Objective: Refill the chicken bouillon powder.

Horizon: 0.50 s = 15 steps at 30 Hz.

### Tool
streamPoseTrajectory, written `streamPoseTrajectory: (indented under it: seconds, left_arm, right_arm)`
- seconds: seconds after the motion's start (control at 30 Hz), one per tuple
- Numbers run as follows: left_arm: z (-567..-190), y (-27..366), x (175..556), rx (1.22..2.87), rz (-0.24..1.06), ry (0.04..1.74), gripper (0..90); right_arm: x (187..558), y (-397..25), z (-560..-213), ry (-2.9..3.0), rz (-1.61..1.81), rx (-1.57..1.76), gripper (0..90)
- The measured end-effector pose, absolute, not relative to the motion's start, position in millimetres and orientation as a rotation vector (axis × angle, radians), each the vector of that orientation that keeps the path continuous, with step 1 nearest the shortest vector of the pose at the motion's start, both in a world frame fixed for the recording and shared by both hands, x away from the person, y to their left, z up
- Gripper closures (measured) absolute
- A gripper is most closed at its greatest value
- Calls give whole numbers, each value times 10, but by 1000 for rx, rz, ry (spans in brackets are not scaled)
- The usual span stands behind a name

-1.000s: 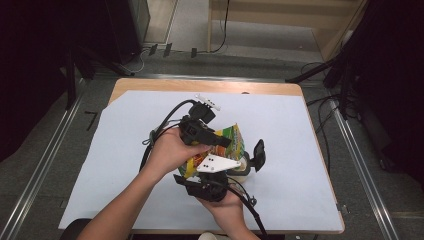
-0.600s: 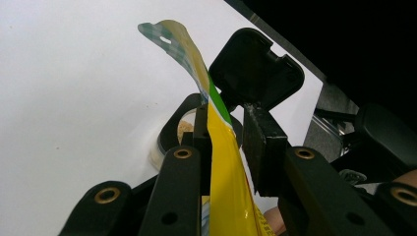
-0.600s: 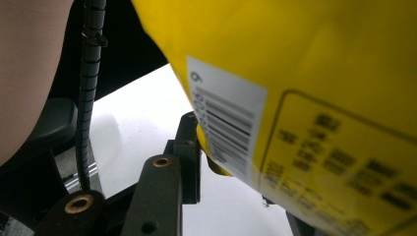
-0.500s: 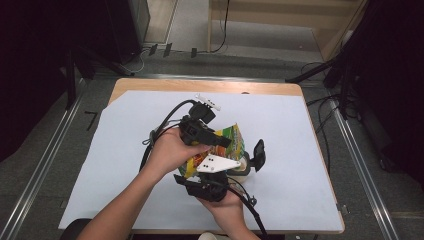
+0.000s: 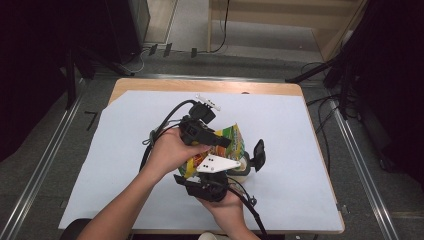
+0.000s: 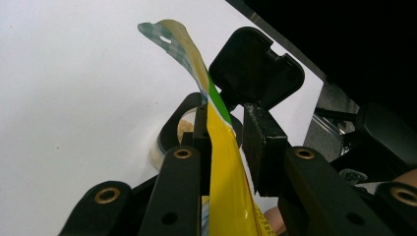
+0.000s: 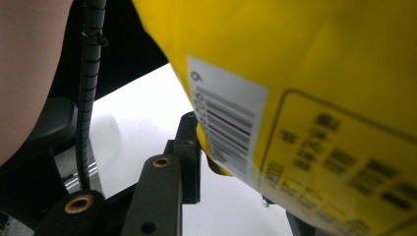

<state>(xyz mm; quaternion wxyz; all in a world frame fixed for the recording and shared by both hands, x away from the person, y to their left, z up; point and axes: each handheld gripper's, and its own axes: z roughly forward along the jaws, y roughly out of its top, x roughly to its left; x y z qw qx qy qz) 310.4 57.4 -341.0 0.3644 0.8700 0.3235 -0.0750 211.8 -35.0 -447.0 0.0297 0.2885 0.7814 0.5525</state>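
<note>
pouch (image 5: 231, 142): yellow-green snack bag, held up off the white sheet (image 5: 310, 150) near table centre, between both grippers
pouch top edge (image 6: 169, 34): checked strip with hang hole, bent over, pointing away from left gripper camera
pouch back (image 7: 314, 88): barcode and print panel close against right gripper camera
long axis: runs roughly from right gripper up toward left gripper, tilted over the jar
jar (image 6: 172, 140): small clear jar on the sheet, brownish granules inside, mouth open, just below and beyond pouch edge
jar lid (image 5: 258, 154): black flip lid hinged open, standing up at jar's far side
left gripper (image 6: 223, 142): jaws drawn together with pouch's thin upper edge pinched between pads
right gripper (image 5: 212, 172): under pouch at lower end; one finger (image 7: 189, 152) against bag's bottom corner, other hidden behind bag; looks clamped on pouch, not fully sure
left hand (image 5: 167, 152): wrapped on left gripper body, above right
right hand (image 5: 227, 205): at near table edge, under its gripper
key relation: pouch mouth end lies beyond left fingers, directly over jar opening; left gripper nearer jar
step guess: likely opening or tipping pouch toward jar
risk guess: thin edge may slip from pinch, contents miss mouth
</note>
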Motion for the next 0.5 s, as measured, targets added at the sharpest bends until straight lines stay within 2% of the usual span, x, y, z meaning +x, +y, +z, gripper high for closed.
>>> streamPoseTrajectory:
  seconds: [0.5]
  left_arm:
    - [-3412, 576, 3106, 2234, -198, 833, 769]
  right_arm:
    - [2118, -349, -4471, 2409, 1704, 888, 688]
